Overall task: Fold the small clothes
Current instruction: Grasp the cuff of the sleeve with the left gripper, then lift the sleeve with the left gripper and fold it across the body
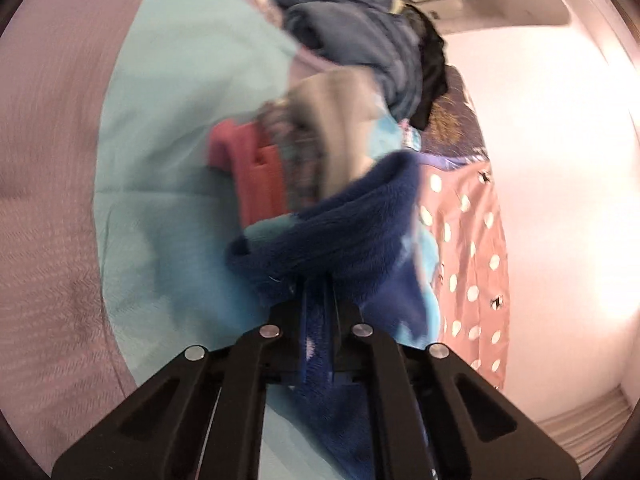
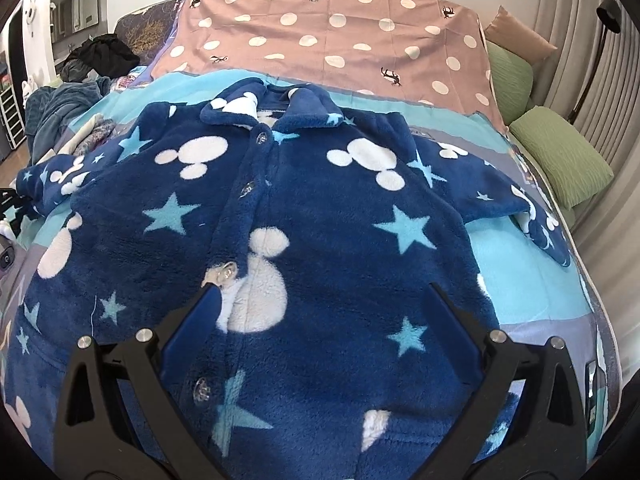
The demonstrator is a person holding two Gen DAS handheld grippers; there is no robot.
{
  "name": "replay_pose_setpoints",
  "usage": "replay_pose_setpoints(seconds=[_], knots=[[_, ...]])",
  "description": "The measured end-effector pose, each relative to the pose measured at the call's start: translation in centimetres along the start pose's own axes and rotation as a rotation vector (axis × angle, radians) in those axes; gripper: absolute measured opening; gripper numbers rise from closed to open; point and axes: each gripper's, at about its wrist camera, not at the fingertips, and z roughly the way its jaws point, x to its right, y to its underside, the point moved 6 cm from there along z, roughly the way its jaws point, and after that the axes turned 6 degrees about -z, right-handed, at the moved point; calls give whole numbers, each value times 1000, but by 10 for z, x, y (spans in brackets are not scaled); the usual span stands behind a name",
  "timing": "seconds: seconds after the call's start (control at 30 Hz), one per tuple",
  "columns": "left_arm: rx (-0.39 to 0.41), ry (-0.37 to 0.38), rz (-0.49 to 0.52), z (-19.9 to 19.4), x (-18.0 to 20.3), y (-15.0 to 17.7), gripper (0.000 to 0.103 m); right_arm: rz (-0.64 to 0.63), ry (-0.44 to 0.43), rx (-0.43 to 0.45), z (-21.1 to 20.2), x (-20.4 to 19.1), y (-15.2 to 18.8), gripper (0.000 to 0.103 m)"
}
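A dark blue fleece pyjama top (image 2: 320, 208) with white mouse-head shapes and pale blue stars lies front up and buttoned on the bed, sleeves spread to both sides. My right gripper (image 2: 322, 292) hovers open over its lower front, one finger on each side of a white patch, gripping nothing. In the blurred left wrist view my left gripper (image 1: 318, 292) is shut on a bunched piece of blue fleece (image 1: 340, 224), which looks like the cuff of the garment's left sleeve (image 2: 44, 176).
A pink polka-dot sheet (image 2: 332, 36) covers the far half of the bed over a turquoise cover (image 2: 516, 252). Green pillows (image 2: 560, 156) lie at the right. A heap of dark clothes (image 2: 100, 56) sits at the far left corner. A red object (image 1: 256, 168) lies beyond the left gripper.
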Motion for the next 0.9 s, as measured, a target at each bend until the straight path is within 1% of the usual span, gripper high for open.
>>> replay_pose_setpoints(seconds=[0.07, 0.1, 0.2, 0.23, 0.27, 0.3, 0.33, 0.37, 0.4, 0.43, 0.47, 0.5, 0.57, 0.6, 0.67, 0.7, 0.73, 0.77, 0.8, 0.83, 0.87, 0.9], knots=[[2, 41, 40, -12, 18, 2, 5, 4, -5, 2, 1, 1, -1, 101], [5, 68, 72, -22, 29, 5, 0, 5, -8, 5, 1, 1, -2, 101], [7, 153, 197, -45, 83, 17, 0, 7, -23, 15, 0, 0, -2, 101], [0, 171, 237, -51, 98, 25, 0, 7, -27, 18, -1, 0, -2, 101], [-9, 181, 288, -55, 117, 35, 0, 9, -29, 21, -1, -1, -2, 101], [-18, 183, 319, -60, 124, 45, 0, 14, -34, 23, -2, 0, -1, 101], [-31, 168, 361, -63, 134, 58, 0, 20, -39, 24, -3, 1, 0, 101], [-36, 133, 393, -66, 137, 69, 1, 25, -44, 25, -3, 3, 1, 101], [-38, 96, 407, -64, 136, 74, 14, 31, -46, 28, -5, 5, 2, 101], [-36, 66, 405, -63, 129, 76, 38, 35, -45, 30, -6, 8, 4, 101], [-31, 35, 393, -63, 116, 79, 47, 39, -41, 29, -7, 11, 7, 101], [-27, -2, 369, -61, 99, 78, 53, 44, -38, 26, -7, 15, 9, 101], [-63, -84, 295, -45, 60, 73, 61, 60, -26, 11, -5, 24, 14, 101], [-89, -127, 231, -33, 37, 70, 66, 69, -24, 4, -5, 28, 16, 101], [-117, -198, 84, -13, -11, 61, 66, 91, -21, -8, -4, 36, 19, 101], [-111, -215, 6, -6, -33, 54, 66, 107, -18, -10, -4, 41, 19, 101], [-94, -197, -65, 0, -47, 46, 66, 116, -12, -8, -6, 44, 18, 101], [-73, -157, -112, 2, -53, 40, 66, 119, -4, -1, -8, 47, 18, 101], [-51, -127, -129, 2, -55, 35, 66, 116, 6, 5, -10, 49, 17, 101], [-39, -106, -125, 2, -54, 32, 57, 112, 14, 9, -11, 50, 16, 101], [-36, -67, -85, 4, -47, 29, 46, 109, 20, 11, -11, 51, 17, 101], [-44, -34, -50, 5, -40, 28, 14, 105, 28, 8, -10, 51, 16, 101]])
